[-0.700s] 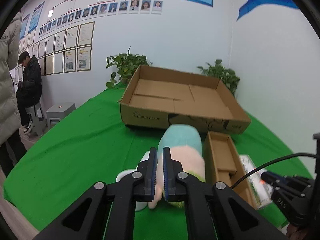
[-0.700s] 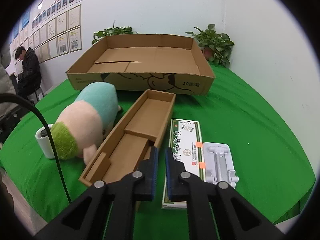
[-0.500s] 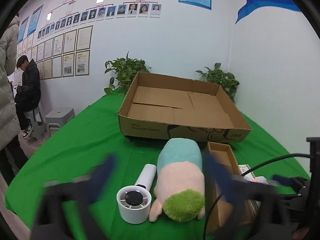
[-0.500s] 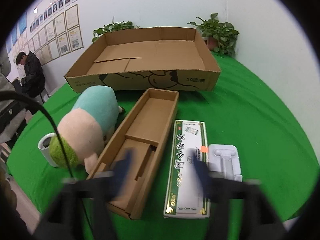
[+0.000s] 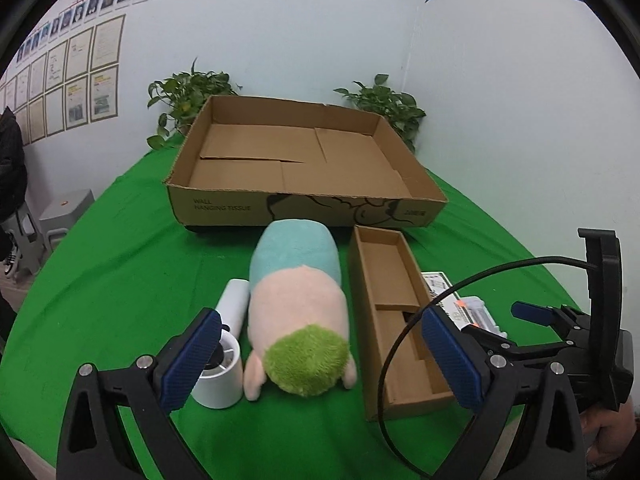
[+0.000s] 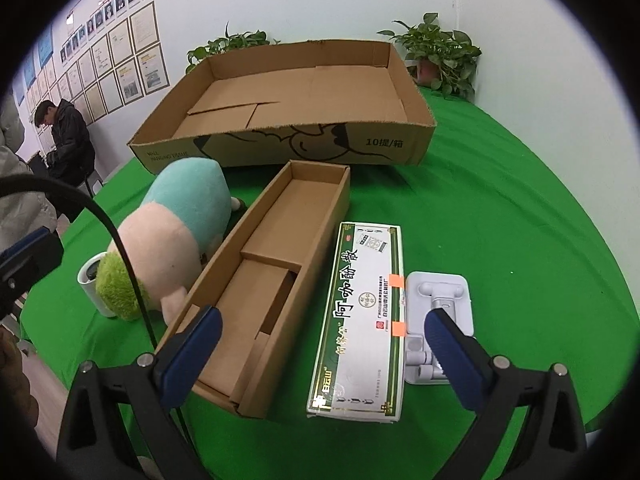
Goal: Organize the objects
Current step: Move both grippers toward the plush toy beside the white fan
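Left wrist view: left claw (image 5: 320, 360) spread above plush toy (image 5: 298, 316); right claw (image 6: 322, 354) likewise apart.

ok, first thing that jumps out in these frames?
The plush with its green tuft, lying mid-table between a white fan and a narrow open box. Behind them sits a big empty tray. The left gripper and right gripper are both wide open, holding nothing.

Plush toy (image 5: 298, 312) teal, pink, green; tablecloth (image 6: 500, 208) green; boxes brown.
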`<state>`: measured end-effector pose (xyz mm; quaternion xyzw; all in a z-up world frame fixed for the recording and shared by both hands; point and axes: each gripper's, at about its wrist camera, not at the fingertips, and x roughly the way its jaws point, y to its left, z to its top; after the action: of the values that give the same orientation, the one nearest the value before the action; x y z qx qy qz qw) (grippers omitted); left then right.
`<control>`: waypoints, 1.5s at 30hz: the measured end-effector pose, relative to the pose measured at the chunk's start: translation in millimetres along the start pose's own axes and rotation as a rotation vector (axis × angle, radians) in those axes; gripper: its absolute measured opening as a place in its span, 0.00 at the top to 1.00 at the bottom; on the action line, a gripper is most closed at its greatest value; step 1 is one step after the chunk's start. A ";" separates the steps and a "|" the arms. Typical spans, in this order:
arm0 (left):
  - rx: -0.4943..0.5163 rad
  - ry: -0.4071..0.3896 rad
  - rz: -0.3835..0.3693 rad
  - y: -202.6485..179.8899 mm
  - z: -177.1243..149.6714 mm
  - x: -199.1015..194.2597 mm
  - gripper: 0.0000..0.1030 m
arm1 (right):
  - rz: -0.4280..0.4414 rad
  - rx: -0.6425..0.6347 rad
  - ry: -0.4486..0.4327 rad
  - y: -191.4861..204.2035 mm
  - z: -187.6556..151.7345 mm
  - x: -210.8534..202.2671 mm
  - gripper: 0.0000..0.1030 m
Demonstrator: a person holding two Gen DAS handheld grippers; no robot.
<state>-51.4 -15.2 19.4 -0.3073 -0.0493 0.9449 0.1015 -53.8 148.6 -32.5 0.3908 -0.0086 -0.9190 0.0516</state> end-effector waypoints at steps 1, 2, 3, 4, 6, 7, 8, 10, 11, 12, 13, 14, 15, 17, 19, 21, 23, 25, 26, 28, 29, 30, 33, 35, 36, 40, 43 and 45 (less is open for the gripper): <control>0.003 0.006 -0.002 -1.4 0.0 -0.4 0.02 | 0.000 0.004 -0.003 0.5 -0.5 -2.7 0.02; 0.010 0.011 -0.004 -3.3 -0.2 -0.3 0.02 | 0.000 0.005 -0.004 1.1 -1.2 -5.0 0.02; 0.020 0.017 -0.007 -6.3 -0.9 -0.6 0.02 | -0.003 0.006 -0.004 1.7 -2.4 -7.2 0.02; 0.034 0.021 -0.006 -9.9 -1.9 -0.9 0.02 | -0.003 0.007 -0.004 2.0 -3.2 -8.4 0.02; 0.053 0.031 -0.002 -13.6 -3.0 -1.1 0.02 | 0.010 0.009 -0.002 2.4 -4.9 -10.7 0.02; 0.062 0.038 0.002 -15.8 -4.0 -0.9 0.02 | 0.012 0.009 -0.002 2.9 -5.5 -11.5 0.02; 0.068 0.044 0.007 -17.5 -5.4 -0.5 0.02 | 0.009 0.004 -0.004 4.1 -6.4 -12.4 0.02; 0.073 0.052 0.005 -21.7 -9.5 -2.3 0.02 | 0.005 -0.003 -0.014 5.4 -5.7 -14.7 0.02; 0.075 0.053 0.001 -22.9 -10.6 -3.5 0.02 | 0.006 -0.002 -0.020 5.9 -5.0 -16.5 0.02; 0.076 0.052 0.000 -24.4 -12.3 -5.2 0.02 | 0.009 -0.004 -0.029 6.4 -4.2 -18.8 0.02; 0.073 0.049 0.001 -25.6 -13.7 -7.3 0.02 | 0.008 -0.010 -0.037 7.2 -4.3 -21.0 0.02; 0.070 0.045 0.001 -26.2 -14.1 -9.2 0.02 | 0.002 -0.017 -0.045 7.8 -4.2 -23.0 0.02; 0.063 0.041 -0.001 -26.3 -15.2 -11.6 0.02 | -0.003 -0.021 -0.049 8.0 -4.4 -24.6 0.02; 0.049 0.037 0.002 -25.9 -16.2 -16.3 0.02 | 0.000 -0.023 -0.051 7.8 -6.0 -27.5 0.02; 0.028 0.026 0.006 -24.5 -17.0 -21.0 0.02 | -0.007 -0.025 -0.057 8.0 -8.3 -31.5 0.02; 0.015 0.021 0.008 -23.1 -16.7 -25.0 0.02 | -0.016 -0.029 -0.062 7.9 -10.0 -34.9 0.02; 0.011 0.015 0.009 -21.6 -16.5 -28.7 0.02 | -0.023 -0.028 -0.064 7.2 -11.3 -37.6 0.02; 0.012 0.003 0.016 -21.2 -15.3 -31.5 0.02 | -0.028 -0.027 -0.070 6.7 -11.6 -40.3 0.02; 0.012 0.001 0.017 -20.9 -14.5 -32.1 0.02 | -0.029 -0.026 -0.073 6.6 -11.2 -41.1 0.02; 0.012 -0.001 0.016 -20.1 -12.7 -31.8 0.02 | -0.032 -0.021 -0.079 6.7 -9.5 -41.8 0.02; 0.014 -0.001 0.019 -20.3 -12.2 -31.4 0.02 | -0.033 -0.021 -0.082 7.1 -8.9 -41.8 0.02; 0.018 -0.002 0.020 -20.4 -10.9 -30.9 0.02 | -0.036 -0.022 -0.083 7.4 -8.0 -41.5 0.02; 0.024 -0.004 0.019 -20.2 -8.2 -27.6 0.02 | -0.040 -0.024 -0.081 7.1 -6.0 -39.1 0.02; 0.016 0.009 0.010 -17.8 -6.5 -22.2 0.02 | -0.045 -0.023 -0.076 6.4 -4.6 -36.3 0.02; 0.013 0.014 0.006 -17.0 -6.1 -19.2 0.02 | -0.044 -0.022 -0.072 5.9 -3.2 -33.3 0.02; -0.010 0.050 -0.008 -9.8 -4.7 -5.9 0.02 | -0.050 -0.026 -0.057 5.0 -1.0 -24.0 0.02; -0.023 0.058 -0.024 -3.9 -3.0 0.6 0.02 | -0.049 -0.030 -0.047 4.5 2.2 -16.5 0.02; -0.030 0.065 -0.024 -1.3 -1.2 5.9 0.02 | -0.049 -0.031 -0.044 3.8 4.0 -13.4 0.02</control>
<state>-55.2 -12.5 15.3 -0.3388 -0.0639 0.9323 0.1095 -47.1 146.1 -19.9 0.3697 0.0141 -0.9284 0.0347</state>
